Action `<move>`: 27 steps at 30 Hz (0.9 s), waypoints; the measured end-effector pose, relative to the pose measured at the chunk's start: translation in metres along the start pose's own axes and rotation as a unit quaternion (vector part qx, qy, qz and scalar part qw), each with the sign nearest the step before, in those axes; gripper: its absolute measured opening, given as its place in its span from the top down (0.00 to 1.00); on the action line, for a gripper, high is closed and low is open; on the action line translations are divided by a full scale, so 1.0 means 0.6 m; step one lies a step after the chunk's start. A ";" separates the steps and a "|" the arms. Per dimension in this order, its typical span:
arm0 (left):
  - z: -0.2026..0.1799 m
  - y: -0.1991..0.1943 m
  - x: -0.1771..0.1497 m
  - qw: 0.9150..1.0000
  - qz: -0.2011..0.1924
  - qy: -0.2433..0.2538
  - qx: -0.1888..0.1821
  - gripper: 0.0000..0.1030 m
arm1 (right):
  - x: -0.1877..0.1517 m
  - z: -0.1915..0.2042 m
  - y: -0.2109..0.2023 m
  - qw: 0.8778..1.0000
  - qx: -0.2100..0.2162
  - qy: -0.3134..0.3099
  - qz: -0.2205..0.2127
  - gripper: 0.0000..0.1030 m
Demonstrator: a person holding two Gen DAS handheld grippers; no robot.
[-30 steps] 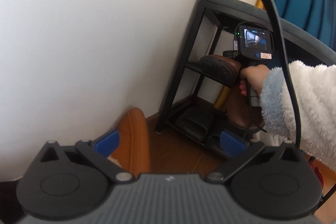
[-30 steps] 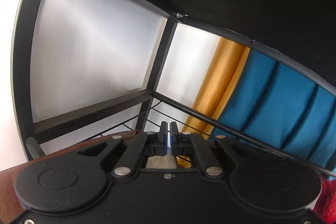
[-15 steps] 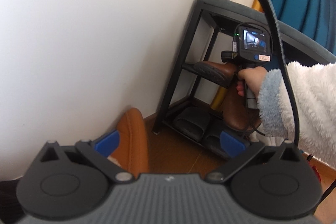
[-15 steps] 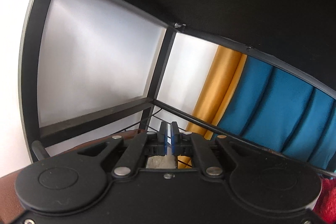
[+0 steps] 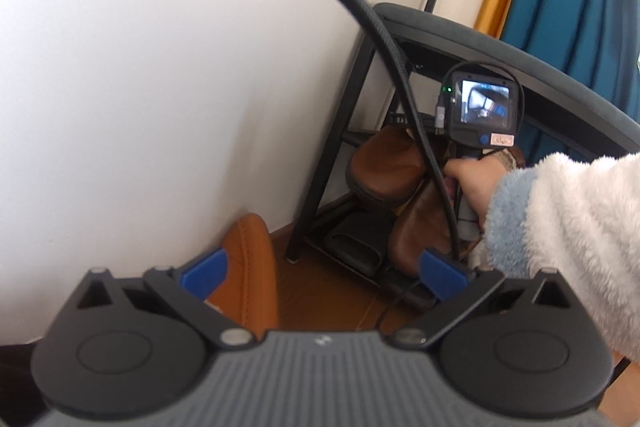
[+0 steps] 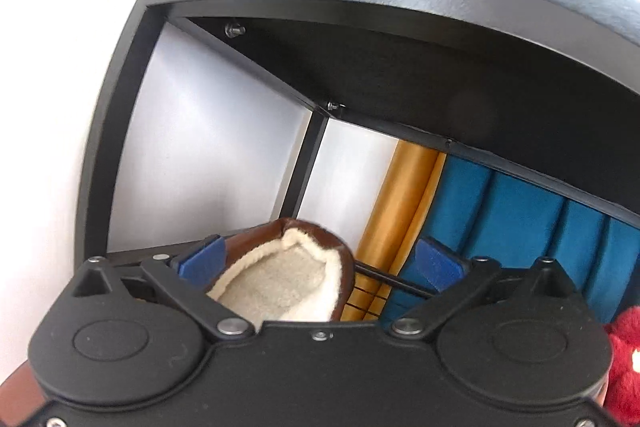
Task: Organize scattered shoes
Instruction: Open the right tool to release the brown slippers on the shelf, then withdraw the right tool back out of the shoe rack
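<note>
Right hand-held gripper newly open, boot released.

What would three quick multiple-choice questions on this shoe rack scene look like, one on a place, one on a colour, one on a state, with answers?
1. Where does the brown fleece-lined shoe sit?
A. on the rack's wire shelf
B. on top of the bench cushion
C. on the floor by the wall

2. What colour are the gripper pads?
A. red
B. blue
C. yellow

3. How does the right gripper stand?
A. clamped on the shoe
B. shut and empty
C. open, pads clear of the shoe

Answers: 1 A, it lies under the rack top. 2 B, both pads show blue. 3 C, the jaws have just been opening, the shoe lying loose between them.
</note>
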State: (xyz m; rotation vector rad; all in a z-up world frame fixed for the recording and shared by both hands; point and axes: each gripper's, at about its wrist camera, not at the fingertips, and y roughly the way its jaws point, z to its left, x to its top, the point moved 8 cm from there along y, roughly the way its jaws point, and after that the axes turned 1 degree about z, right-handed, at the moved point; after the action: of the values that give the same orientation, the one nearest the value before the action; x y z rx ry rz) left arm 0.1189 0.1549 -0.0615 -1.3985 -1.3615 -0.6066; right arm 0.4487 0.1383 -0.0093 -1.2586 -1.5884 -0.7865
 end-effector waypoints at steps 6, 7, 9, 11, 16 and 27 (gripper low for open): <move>-0.002 0.001 -0.003 1.000 -0.003 0.012 0.008 0.00 | -0.022 -0.014 -0.024 0.999 0.018 0.026 0.006 0.00; -0.003 0.001 -0.003 1.000 -0.003 0.013 0.008 0.00 | -0.027 -0.020 -0.025 0.999 0.021 0.036 0.012 0.00; -0.006 0.000 -0.003 1.000 -0.007 0.018 0.008 0.00 | -0.035 -0.029 -0.022 0.999 0.011 0.043 0.028 0.00; -0.007 -0.001 -0.002 1.000 -0.011 0.022 0.008 0.00 | -0.039 -0.031 -0.031 0.998 0.019 0.048 0.029 0.00; 0.003 0.001 -0.001 1.000 -0.008 0.013 0.012 0.00 | -0.025 -0.027 -0.102 0.997 0.050 0.063 0.013 0.00; -0.003 -0.006 -0.001 1.000 -0.017 0.023 0.009 0.00 | -0.098 -0.119 -0.336 0.963 0.094 0.245 0.059 0.00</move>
State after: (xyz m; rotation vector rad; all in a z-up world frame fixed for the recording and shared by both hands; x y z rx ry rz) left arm 0.1158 0.1523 -0.0600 -1.3430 -1.3528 -0.6434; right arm 0.2771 -0.0009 -0.0254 -0.9224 -1.1456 -0.7766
